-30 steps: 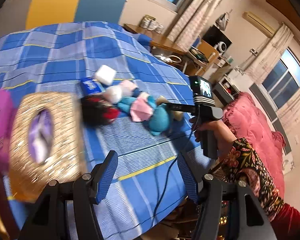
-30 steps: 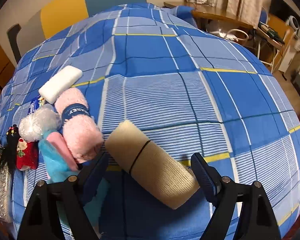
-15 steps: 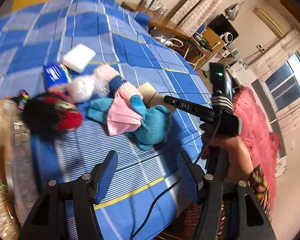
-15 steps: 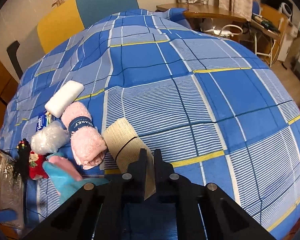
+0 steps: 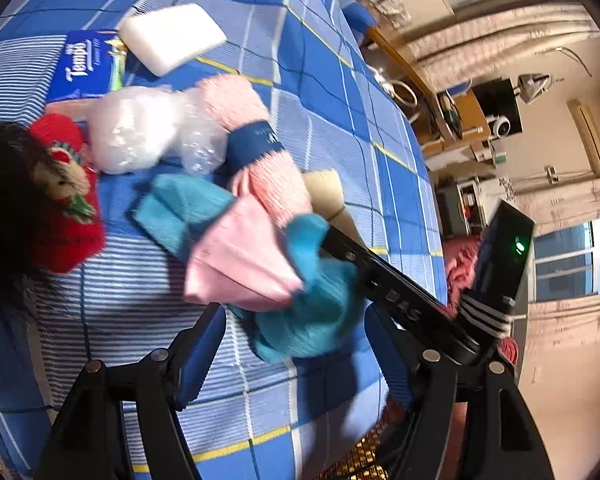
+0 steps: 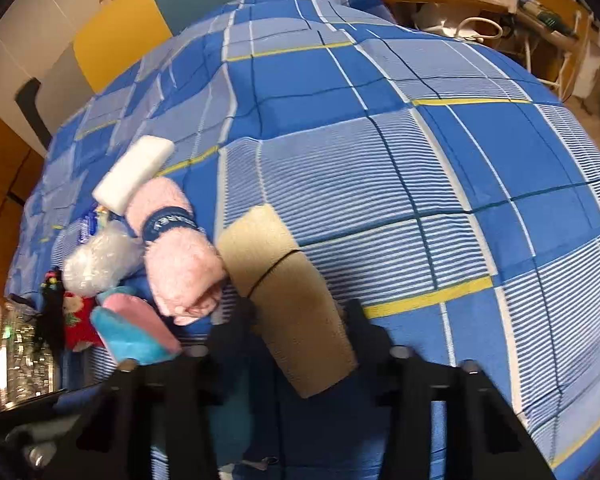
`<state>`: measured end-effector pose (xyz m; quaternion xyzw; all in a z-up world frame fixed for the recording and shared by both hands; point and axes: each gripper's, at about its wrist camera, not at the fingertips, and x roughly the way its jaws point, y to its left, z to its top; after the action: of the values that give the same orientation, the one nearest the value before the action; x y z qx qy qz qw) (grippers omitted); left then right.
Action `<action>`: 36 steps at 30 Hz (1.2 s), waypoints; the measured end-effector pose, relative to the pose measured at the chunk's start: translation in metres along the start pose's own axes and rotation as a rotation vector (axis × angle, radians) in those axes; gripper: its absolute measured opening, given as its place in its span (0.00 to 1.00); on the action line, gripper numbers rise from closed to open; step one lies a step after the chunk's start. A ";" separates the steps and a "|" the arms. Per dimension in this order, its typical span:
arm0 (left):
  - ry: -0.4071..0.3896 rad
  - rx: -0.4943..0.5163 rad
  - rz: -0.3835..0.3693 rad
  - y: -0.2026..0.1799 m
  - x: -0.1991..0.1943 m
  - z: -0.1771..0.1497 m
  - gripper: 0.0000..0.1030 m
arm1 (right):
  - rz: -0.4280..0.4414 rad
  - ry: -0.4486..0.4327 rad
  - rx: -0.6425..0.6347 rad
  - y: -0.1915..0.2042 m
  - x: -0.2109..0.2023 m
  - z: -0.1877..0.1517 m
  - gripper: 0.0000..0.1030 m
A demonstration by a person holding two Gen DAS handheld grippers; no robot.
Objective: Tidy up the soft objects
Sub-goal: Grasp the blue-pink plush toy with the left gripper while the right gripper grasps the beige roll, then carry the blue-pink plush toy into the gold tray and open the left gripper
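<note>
Right wrist view: the right gripper [image 6: 298,316] has its black fingers spread around the near end of a beige ribbed fabric roll [image 6: 284,292] cinched by a thin black band; the roll lies on the blue plaid bedspread [image 6: 420,160] between the fingers, though whether they press on it I cannot tell. Touching its left side is a fluffy pink rolled towel [image 6: 180,256] with a navy band. Past it lie a white rectangular foam block [image 6: 134,174] and a crinkly clear plastic-wrapped bundle [image 6: 100,262].

In the left wrist view, the left gripper [image 5: 296,344] is wide apart, its blue-padded fingers empty above the bedspread, just short of a teal plush toy with a smooth pink patch [image 5: 260,264]. A dark-haired doll in red knit [image 5: 56,200] lies to the left, beside a blue tissue pack [image 5: 86,66].
</note>
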<state>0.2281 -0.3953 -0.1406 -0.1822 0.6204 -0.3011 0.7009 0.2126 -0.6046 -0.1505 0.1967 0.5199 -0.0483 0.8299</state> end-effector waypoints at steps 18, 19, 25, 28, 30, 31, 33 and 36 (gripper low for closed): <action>0.052 -0.047 -0.018 -0.003 0.041 0.014 0.74 | -0.040 -0.133 0.122 -0.024 -0.037 -0.002 0.13; 0.047 -0.053 -0.027 -0.001 0.041 0.014 0.66 | -0.038 -0.132 0.111 -0.022 -0.036 -0.002 0.13; 0.026 -0.001 -0.055 -0.004 0.027 0.008 0.43 | -0.054 -0.142 0.082 -0.019 -0.035 -0.001 0.13; 0.011 0.015 -0.073 -0.005 0.012 0.001 0.43 | -0.060 -0.143 0.079 -0.019 -0.035 -0.001 0.13; -0.007 0.036 -0.085 -0.006 -0.002 -0.003 0.43 | -0.066 -0.150 0.077 -0.018 -0.035 0.000 0.13; -0.017 0.053 -0.084 -0.007 -0.008 -0.006 0.43 | -0.068 -0.155 0.076 -0.019 -0.035 0.000 0.13; -0.053 0.096 -0.077 -0.012 -0.025 -0.013 0.43 | -0.071 -0.157 0.076 -0.019 -0.035 0.000 0.13; -0.082 0.132 -0.075 -0.014 -0.046 -0.018 0.43 | -0.075 -0.159 0.078 -0.020 -0.036 -0.001 0.13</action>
<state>0.2051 -0.3740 -0.1001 -0.1711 0.5627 -0.3596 0.7244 0.1899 -0.6266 -0.1249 0.2045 0.4570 -0.1151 0.8579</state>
